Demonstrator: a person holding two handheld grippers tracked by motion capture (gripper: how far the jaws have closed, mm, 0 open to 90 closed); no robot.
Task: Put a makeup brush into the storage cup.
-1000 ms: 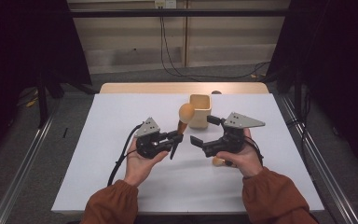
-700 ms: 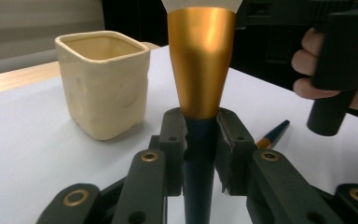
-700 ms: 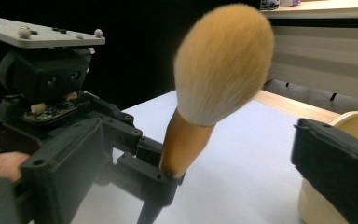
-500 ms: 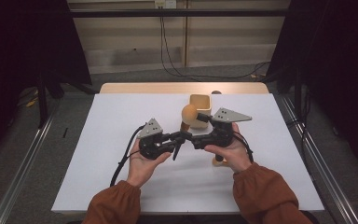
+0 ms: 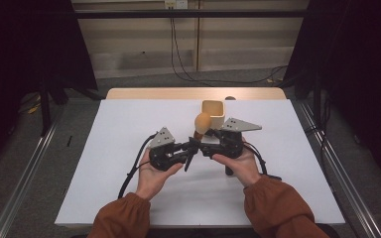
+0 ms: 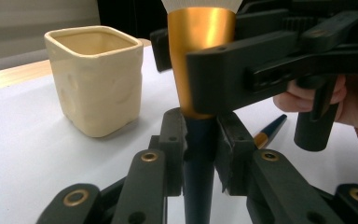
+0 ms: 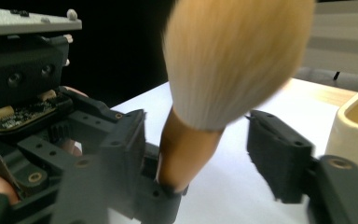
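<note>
Both forearms in orange sleeves come in from the bottom, hands close together near the table's middle. Left gripper (image 5: 191,150) sits in the left hand (image 5: 151,173), palm up, jaws shut tight on the brush handle (image 6: 199,163). Right gripper (image 5: 204,147) is in the right hand (image 5: 243,163), tips facing the left one. Its jaws have just been closing, w/ the brush's gold part between them, not pressing yet.

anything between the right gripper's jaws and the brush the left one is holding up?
Nothing visible. The left gripper clamps the dark blue handle of the fluffy gold-ferruled makeup brush. The right gripper has been closing, its jaws flanking the gold ferrule with bare gaps. The cream square ceramic cup stands off to the side.
</note>
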